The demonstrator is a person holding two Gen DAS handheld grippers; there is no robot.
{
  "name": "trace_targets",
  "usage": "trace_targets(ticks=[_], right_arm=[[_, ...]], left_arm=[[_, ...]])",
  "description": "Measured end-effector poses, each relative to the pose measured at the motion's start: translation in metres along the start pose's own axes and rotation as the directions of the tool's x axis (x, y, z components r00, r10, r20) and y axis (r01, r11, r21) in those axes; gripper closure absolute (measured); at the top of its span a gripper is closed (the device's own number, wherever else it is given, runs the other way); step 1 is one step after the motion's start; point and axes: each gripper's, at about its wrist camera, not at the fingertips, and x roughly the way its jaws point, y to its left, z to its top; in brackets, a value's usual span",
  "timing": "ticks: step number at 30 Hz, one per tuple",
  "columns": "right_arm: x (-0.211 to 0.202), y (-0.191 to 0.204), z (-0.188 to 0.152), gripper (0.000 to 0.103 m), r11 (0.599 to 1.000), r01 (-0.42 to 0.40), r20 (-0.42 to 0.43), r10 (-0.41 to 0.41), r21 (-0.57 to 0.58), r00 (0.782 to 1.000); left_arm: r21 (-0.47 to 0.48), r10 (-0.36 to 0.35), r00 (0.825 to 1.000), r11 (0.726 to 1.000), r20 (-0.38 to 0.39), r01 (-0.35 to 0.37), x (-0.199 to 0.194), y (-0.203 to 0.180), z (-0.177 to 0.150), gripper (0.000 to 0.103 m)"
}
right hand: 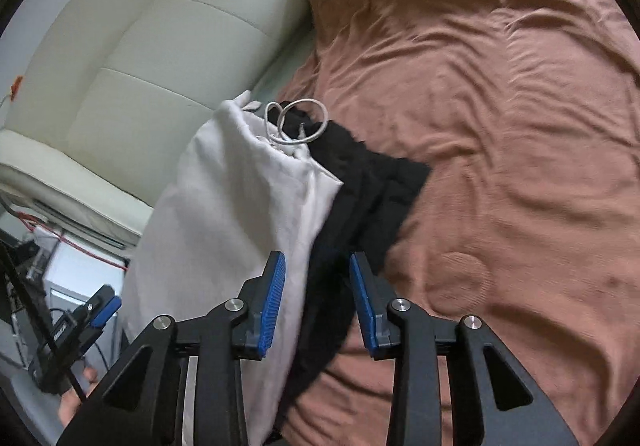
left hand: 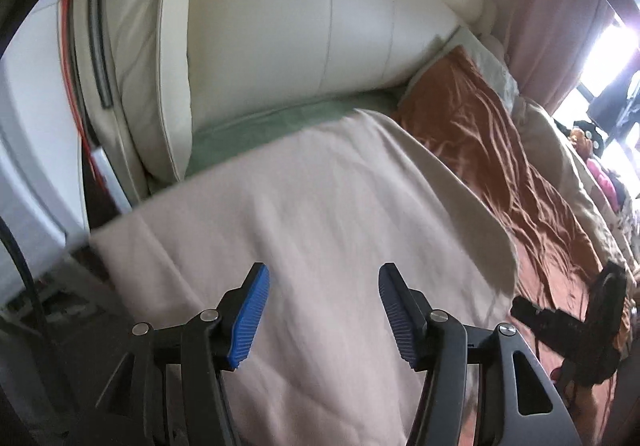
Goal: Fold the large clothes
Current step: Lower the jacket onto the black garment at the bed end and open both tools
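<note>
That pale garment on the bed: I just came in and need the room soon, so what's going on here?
A person with a handheld gripper in each hand is folding clothes on the bed. The pale garment lies across the rust-coloured bedspread, over a black garment. The left gripper and right gripper both stand open above the cloth, fingers pressing nothing.

right tool [right hand: 316,300] open above white garment [right hand: 224,205] and black garment [right hand: 372,189] on rust sheet [right hand: 500,105].

A matt pale cloth garment [left hand: 304,213] lies on a wrinkled, faintly shiny rust-brown bedsheet [right hand: 500,125], beside a smooth cream leather-like headboard [left hand: 288,21], a matt black cloth [right hand: 372,197] and ribbed blue plastic fingers [left hand: 248,322].
</note>
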Motion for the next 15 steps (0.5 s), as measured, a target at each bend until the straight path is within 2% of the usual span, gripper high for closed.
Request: trace_targets(ticks=[5, 9, 11, 12, 13, 15], right_arm=[[-0.048, -0.007, -0.005, 0.072, 1.0, -0.016, 0.02, 0.016, -0.02, 1.0], [-0.091, -0.005, -0.022, 0.072, 0.998, -0.016, 0.033, 0.018, -0.059, 0.999], [-0.117, -0.01, -0.034, 0.059, 0.997, -0.011, 0.047, 0.015, -0.079, 0.999], [-0.131, -0.013, -0.038, 0.044, 0.996, -0.01, 0.068, 0.017, -0.092, 0.998], [-0.143, -0.013, -0.043, 0.038, 0.995, -0.009, 0.081, 0.018, -0.101, 0.997], [-0.167, -0.013, -0.052, 0.038, 0.992, 0.0, 0.095, 0.012, -0.126, 0.995]], left_arm=[[0.023, -0.038, 0.999, 0.999, 0.0, 0.038, -0.019, -0.016, -0.024, 0.044], [0.028, -0.058, 0.998, 0.998, 0.004, 0.058, -0.035, -0.031, -0.038, 0.044], [0.046, -0.061, 0.998, 0.997, 0.007, 0.061, -0.046, -0.043, -0.046, 0.041], [0.057, -0.059, 0.998, 0.997, 0.009, 0.059, -0.05, -0.048, -0.05, 0.04], [0.067, -0.065, 0.998, 0.996, 0.012, 0.064, -0.056, -0.053, -0.054, 0.036], [0.075, -0.069, 0.997, 0.995, 0.022, 0.068, -0.068, -0.06, -0.065, 0.035]])
